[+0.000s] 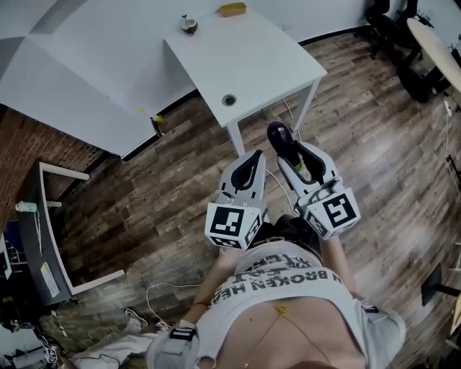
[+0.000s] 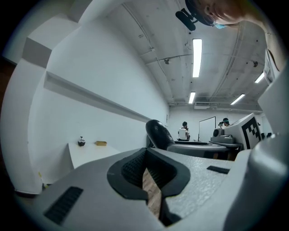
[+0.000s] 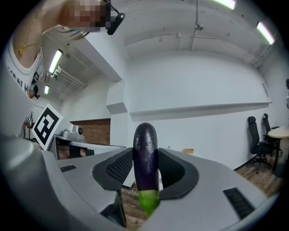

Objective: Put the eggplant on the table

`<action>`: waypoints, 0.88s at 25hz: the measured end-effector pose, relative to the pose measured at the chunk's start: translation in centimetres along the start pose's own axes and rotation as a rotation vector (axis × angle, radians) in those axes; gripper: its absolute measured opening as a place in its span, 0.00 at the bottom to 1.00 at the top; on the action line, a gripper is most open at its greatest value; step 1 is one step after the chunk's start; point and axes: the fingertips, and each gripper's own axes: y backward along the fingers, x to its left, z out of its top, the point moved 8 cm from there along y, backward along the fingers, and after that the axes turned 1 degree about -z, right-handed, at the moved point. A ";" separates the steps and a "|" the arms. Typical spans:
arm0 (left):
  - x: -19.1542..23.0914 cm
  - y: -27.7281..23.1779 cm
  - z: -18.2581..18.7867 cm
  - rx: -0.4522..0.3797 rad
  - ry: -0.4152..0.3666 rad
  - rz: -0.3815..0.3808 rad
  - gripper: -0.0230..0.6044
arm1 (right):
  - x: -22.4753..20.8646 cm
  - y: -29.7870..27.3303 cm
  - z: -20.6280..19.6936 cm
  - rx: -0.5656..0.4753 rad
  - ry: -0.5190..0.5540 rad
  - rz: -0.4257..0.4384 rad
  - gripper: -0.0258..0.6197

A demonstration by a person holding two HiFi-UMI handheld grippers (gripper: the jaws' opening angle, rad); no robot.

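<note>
A dark purple eggplant with a green stem end stands upright between the pads of my right gripper, which is shut on it. In the head view the eggplant sticks out past the right gripper, just short of the near edge of the white table. My left gripper is level beside it, shut and holding nothing. In the left gripper view the jaws of that gripper show only a thin slit, with the eggplant off to the right.
On the table's far side sit a small dark bowl-like thing and a yellow block; a cable hole is near the front. Office chairs stand at the right, a white frame at the left, and cables lie on the wood floor.
</note>
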 end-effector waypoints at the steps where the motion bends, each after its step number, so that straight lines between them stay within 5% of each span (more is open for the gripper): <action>1: 0.5 -0.1 -0.2 0.008 0.006 0.000 0.03 | -0.1 -0.4 -0.1 0.005 -0.001 -0.003 0.31; 12: 3.7 -4.7 -0.6 0.025 0.043 0.021 0.03 | -4.6 -4.5 -0.8 0.041 -0.003 -0.017 0.31; 22: 7.6 -17.3 1.7 0.027 0.002 0.037 0.03 | -15.2 -12.0 0.2 0.011 -0.009 0.018 0.31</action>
